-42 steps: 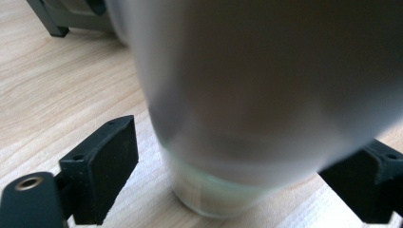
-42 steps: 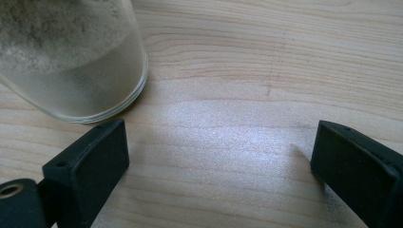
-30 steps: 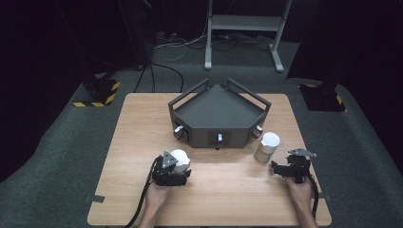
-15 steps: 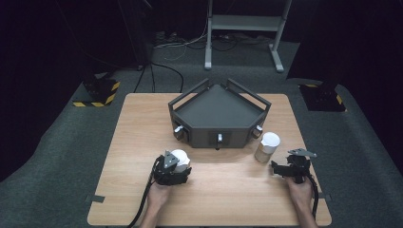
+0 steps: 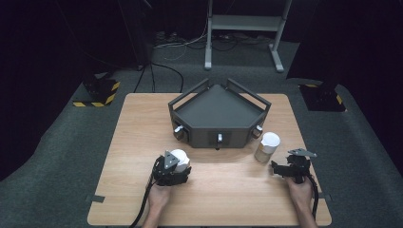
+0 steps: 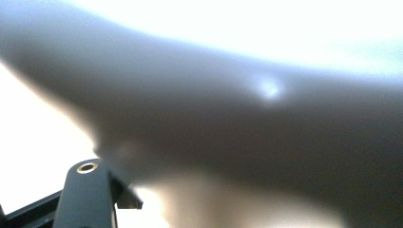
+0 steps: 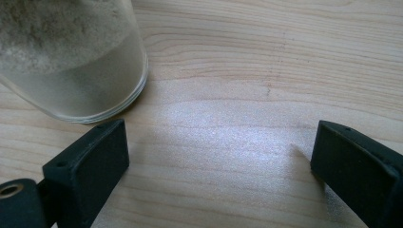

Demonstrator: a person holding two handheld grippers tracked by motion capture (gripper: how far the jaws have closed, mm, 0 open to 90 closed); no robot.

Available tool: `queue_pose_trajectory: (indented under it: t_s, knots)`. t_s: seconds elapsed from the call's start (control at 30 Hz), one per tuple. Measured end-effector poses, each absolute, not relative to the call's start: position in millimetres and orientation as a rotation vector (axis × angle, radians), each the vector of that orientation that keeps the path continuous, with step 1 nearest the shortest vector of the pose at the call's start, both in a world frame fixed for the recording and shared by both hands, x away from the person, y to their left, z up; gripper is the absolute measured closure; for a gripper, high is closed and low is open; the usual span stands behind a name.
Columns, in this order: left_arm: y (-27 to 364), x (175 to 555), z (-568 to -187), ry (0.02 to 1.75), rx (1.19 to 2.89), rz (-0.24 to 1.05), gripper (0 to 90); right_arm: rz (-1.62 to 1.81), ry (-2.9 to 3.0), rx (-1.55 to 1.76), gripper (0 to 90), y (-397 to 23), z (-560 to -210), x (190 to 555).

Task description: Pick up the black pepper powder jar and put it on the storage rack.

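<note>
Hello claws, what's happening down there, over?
Left claw just closed on white container. Right claw open, empty, beside jar. Nothing blocking.

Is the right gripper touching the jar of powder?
Apart. The right gripper view shows the jar beyond the right gripper, with bare table between it and the open jaws.
</note>
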State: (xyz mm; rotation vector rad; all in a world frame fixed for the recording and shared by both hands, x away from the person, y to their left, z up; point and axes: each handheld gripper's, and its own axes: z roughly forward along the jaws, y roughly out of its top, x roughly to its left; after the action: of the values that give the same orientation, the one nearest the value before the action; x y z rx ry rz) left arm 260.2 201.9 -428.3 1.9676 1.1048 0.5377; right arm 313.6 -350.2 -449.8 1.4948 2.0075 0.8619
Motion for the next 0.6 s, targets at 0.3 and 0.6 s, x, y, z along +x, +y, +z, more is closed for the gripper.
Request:
queue_pose_trajectory:
  t_s: [0.3, 0.6]
  knots:
    - [205.4, 266.5, -405.8, 1.114, 1.952, 0.502, 30.4, 0.863, 2.006, 1.496, 4.7, -350.1, -449.8, 313.6]
    - [200.4, 278.0, -381.6, 1.101, 1.963, 0.475, 30.3, 0.862, 2.007, 1.495, 4.7, -350.2, -449.8, 313.6]
